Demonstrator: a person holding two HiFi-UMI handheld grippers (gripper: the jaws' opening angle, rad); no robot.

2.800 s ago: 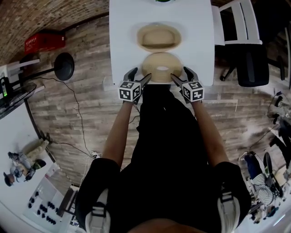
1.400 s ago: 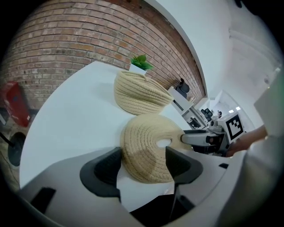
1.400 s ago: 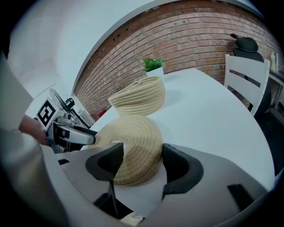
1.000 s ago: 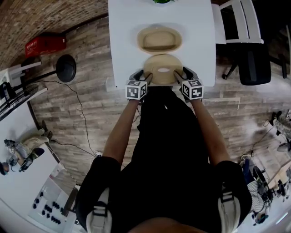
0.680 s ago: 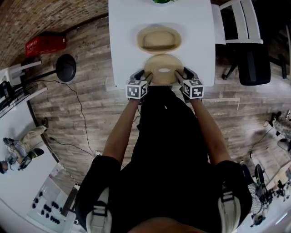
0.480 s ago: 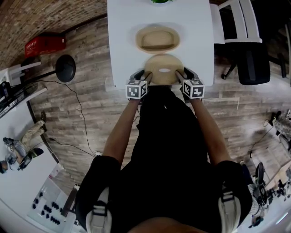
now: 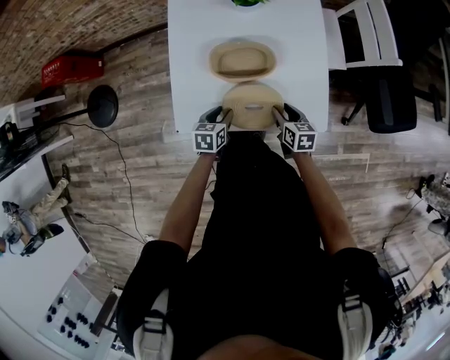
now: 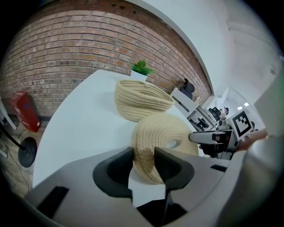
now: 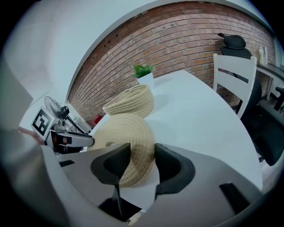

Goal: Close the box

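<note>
A woven rope lid (image 7: 252,105) with a hole in its middle is at the near edge of the white table (image 7: 190,42), tilted up. The open woven basket (image 7: 242,61) stands just behind it. My left gripper (image 7: 223,116) is at the lid's left rim and my right gripper (image 7: 276,114) at its right rim. In the left gripper view both pads of the left gripper (image 8: 144,162) press the rim of the lid (image 8: 164,133). The right gripper (image 9: 142,157) pinches the lid (image 9: 117,133) the same way. Both pairs of jaws have just been closing on that rim.
A small potted plant (image 7: 246,2) stands at the table's far edge behind the basket. A white chair (image 7: 362,35) and a black office chair (image 7: 390,98) are to the right. A red crate (image 7: 70,68) and a round black stand base (image 7: 102,103) are on the wooden floor at left.
Both grippers' jaws have narrowed onto the lid's rim. The lid has tipped up from lying flat, so its hole now looks like a slit in the head view.
</note>
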